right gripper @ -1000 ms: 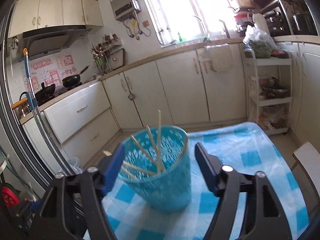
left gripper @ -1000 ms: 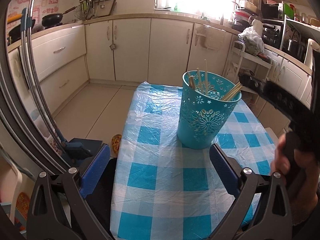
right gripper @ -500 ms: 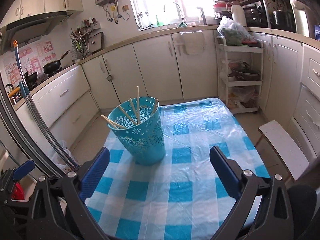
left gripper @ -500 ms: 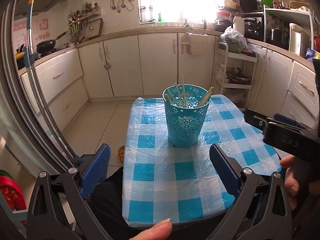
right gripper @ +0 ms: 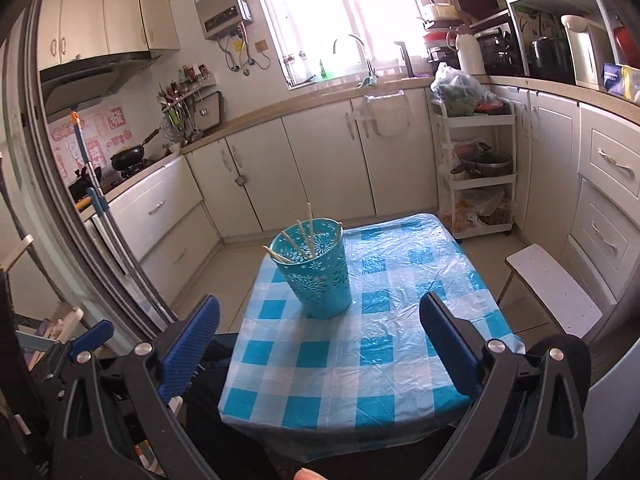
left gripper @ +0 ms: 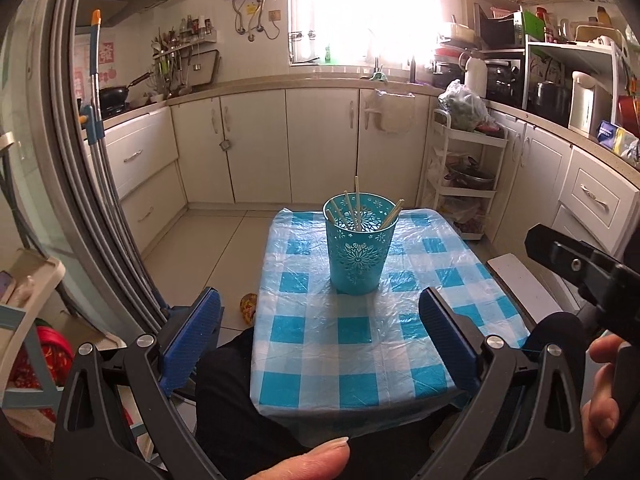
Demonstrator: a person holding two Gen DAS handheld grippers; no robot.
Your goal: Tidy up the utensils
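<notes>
Left gripper [left gripper: 320,344] is spread wide, blue pads [left gripper: 192,340] far apart with nothing between them, held over the near edge of the table. Right gripper [right gripper: 320,348] shows the same picture: jaws fully parted, empty, hanging above the near half of the checked cloth.

Straight out at twelve o'clock from the left gripper stands the turquoise holder [left gripper: 360,256], upright on the blue-and-white tablecloth [left gripper: 360,344], well apart from both pads. In it, the chopsticks [left gripper: 356,208] lean in different directions, tips poking above the rim. From the right wrist view the turquoise holder [right gripper: 316,276] sits at about eleven o'clock, chopsticks [right gripper: 296,240] fanning toward the left rim, and the tablecloth [right gripper: 400,320] is bare around it.

At three o'clock in the left view, the right hand [left gripper: 600,404] wraps a black handle at the frame's edge. At six o'clock a thumb tip [left gripper: 316,460] peeks in.

Further out: a white stool [right gripper: 556,292] just beside the table at three o'clock, a white rolling rack [right gripper: 476,168] with a pot at one o'clock, cream cabinets [right gripper: 320,168] along the far wall, and a black wok [right gripper: 132,156] on the stove at ten o'clock.
</notes>
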